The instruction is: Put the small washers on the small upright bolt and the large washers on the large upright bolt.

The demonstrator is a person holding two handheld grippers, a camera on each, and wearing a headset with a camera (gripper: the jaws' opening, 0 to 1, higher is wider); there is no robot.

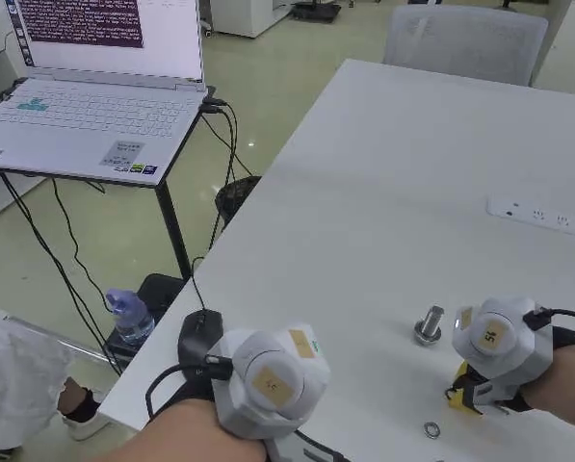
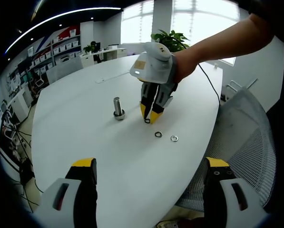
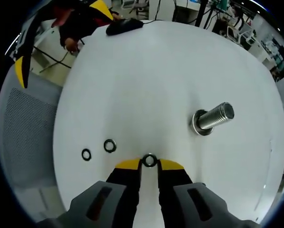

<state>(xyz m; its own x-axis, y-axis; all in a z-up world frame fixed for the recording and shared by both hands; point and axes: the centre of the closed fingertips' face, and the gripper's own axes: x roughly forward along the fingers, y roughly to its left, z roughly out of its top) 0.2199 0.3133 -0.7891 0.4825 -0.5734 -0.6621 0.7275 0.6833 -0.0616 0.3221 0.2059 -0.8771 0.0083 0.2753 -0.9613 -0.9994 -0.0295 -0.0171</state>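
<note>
Here, washer [image 3: 149, 160] in right hand-held gripper [image 3: 149, 165].

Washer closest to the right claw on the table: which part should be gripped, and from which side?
Grip the washer by its outer rim, jaws on opposite edges, coming down from above. It lies flat and thin on the table, so a level approach would likely find nothing to pinch. The right claw grips the held washer the same way.

I see an office: a long white table [image 1: 383, 192], an open laptop [image 1: 85, 106] just beside it, a mesh office chair [image 1: 460, 38] at its far end.
</note>
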